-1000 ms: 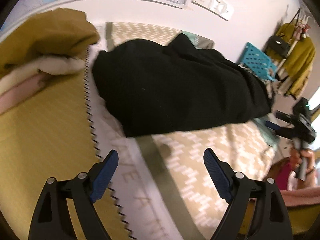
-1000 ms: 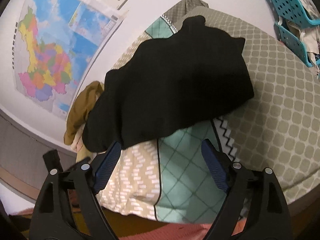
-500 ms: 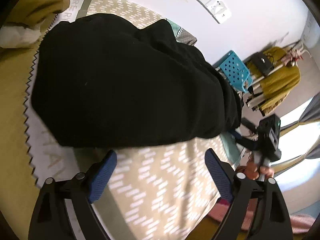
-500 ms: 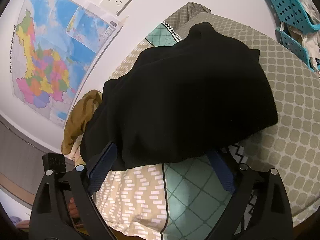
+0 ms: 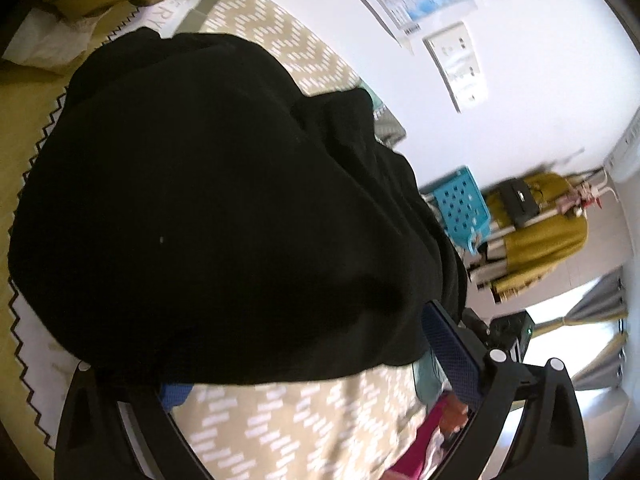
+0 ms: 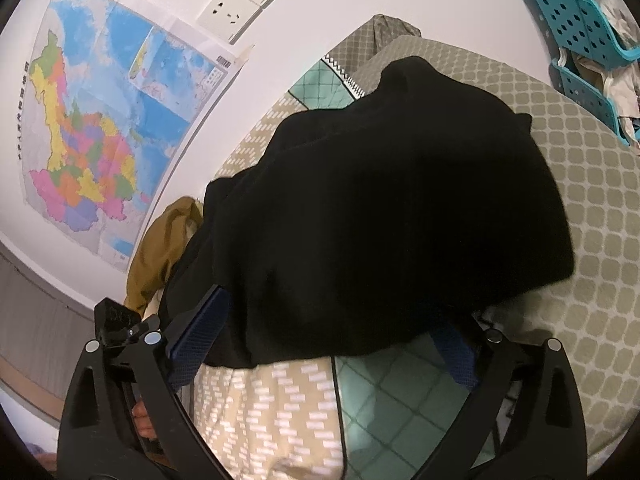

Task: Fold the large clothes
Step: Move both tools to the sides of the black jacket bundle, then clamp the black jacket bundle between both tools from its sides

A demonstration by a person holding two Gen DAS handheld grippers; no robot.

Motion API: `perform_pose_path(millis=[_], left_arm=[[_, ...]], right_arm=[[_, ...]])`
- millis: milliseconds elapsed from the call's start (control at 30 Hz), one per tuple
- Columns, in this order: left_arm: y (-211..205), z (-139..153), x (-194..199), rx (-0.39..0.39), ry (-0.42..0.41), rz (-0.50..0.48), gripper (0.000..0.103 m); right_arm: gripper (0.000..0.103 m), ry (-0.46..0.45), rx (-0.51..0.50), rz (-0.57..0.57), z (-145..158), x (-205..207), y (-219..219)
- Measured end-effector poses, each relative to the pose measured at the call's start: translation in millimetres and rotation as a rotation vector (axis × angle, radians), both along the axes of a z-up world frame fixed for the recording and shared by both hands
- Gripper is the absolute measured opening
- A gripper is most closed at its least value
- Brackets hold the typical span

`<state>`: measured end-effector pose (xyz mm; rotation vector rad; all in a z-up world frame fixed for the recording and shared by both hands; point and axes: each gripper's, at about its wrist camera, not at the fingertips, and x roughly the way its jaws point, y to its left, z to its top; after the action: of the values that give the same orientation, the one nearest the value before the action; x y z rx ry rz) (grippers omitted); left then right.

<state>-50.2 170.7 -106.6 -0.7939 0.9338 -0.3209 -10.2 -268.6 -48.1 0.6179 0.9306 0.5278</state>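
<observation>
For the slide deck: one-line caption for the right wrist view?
Open right gripper straddling the near hem of a black garment on the patchwork bedspread.

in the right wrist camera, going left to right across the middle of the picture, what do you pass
Wall map → mustard-yellow garment → black garment → grey-green patterned bedding

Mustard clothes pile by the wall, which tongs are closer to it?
Left. The left tongs are at the black garment's end beside the mustard pile; the right tongs at its other end.
</observation>
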Motion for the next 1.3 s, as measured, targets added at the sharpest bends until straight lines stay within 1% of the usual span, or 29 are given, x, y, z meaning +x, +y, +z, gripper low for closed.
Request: perform_pose_path(millis=[33, 67, 100, 133, 200, 300, 367, 467, 500, 567, 633, 700, 733, 767, 800, 833, 933, 1000, 1067, 1167, 1233, 1267, 1300], left_arm=[[-2, 2, -2, 0.012, -0.012, 0.029, 0.095], [-6, 4, -3, 0.048, -0.030, 0.041, 0.095], [-11, 5, -3, 0.092, -0.044, 0.046, 0.094], [-17, 7, -3, 0.156, -0.059, 0.055, 0.093], [-21, 9, -1, 0.197, -0.075, 0.065, 0.093], [-21, 8, 7, 0.232, -0.092, 0.056, 0.094], [-21, 8, 11, 0.232, -0.101, 0.043, 0.096], [-17, 9, 17, 0.206, -0.088, 0.066, 0.096], [-17, 9, 20, 0.204, -0.086, 0.069, 0.096], [-14, 7, 22, 0.184, -0.088, 0.093, 0.096], [-16, 8, 23, 0.200, -0.084, 0.108, 0.096], [-22, 13, 22, 0.257, -0.103, 0.118, 0.096], [-25, 14, 25, 0.288, -0.099, 0.117, 0.096], [-27, 12, 32, 0.309, -0.069, 0.112, 0.096], [-26, 9, 35, 0.295, -0.053, 0.117, 0.096], [-24, 10, 36, 0.278, -0.061, 0.134, 0.096], [-19, 11, 41, 0.262, -0.045, 0.143, 0.096], [-14, 10, 44, 0.273, -0.045, 0.181, 0.097], [-12, 9, 44, 0.259, -0.046, 0.185, 0.097], [-14, 10, 49, 0.279, -0.037, 0.183, 0.097], [-13, 11, 51, 0.274, -0.037, 0.184, 0.097], [-13, 12, 53, 0.279, -0.036, 0.182, 0.096], [-13, 12, 53, 0.291, -0.033, 0.181, 0.092]], right_arm=[[0.095, -0.002, 0.000, -0.011, 0, 2, 1], [0.095, -0.005, 0.005, -0.019, 0, 4, 2], [0.095, -0.007, 0.005, -0.030, 0, 6, 2], [0.095, -0.006, 0.007, -0.042, 0, 7, 2], [0.096, -0.003, 0.017, -0.057, 0, 12, 5], [0.098, -0.001, 0.040, -0.065, 0, 15, 8], [0.098, -0.007, 0.056, -0.067, 0, 16, 10], [0.098, -0.016, 0.134, -0.063, 0, 21, 12], [0.098, -0.020, 0.142, -0.065, 0, 23, 13], [0.098, -0.014, 0.109, -0.064, -2, 30, 19], [0.099, -0.016, 0.045, -0.064, -2, 36, 31], [0.099, -0.024, -0.022, -0.051, -4, 41, 42], [0.099, -0.013, -0.066, -0.043, -7, 45, 49], [0.099, -0.024, -0.082, -0.045, -7, 45, 51], [0.099, -0.031, -0.085, -0.050, -8, 47, 54], [0.099, -0.030, -0.083, -0.057, -8, 49, 55], [0.099, -0.016, -0.070, -0.082, -9, 51, 54], [0.099, -0.018, -0.070, -0.089, -9, 51, 54], [0.099, -0.019, -0.066, -0.086, -10, 51, 53], [0.099, -0.013, -0.057, -0.078, -8, 54, 53], [0.099, -0.024, -0.057, -0.080, -8, 56, 56], [0.099, -0.028, -0.072, -0.079, -8, 57, 58], [0.099, -0.028, -0.082, -0.081, -7, 58, 61]])
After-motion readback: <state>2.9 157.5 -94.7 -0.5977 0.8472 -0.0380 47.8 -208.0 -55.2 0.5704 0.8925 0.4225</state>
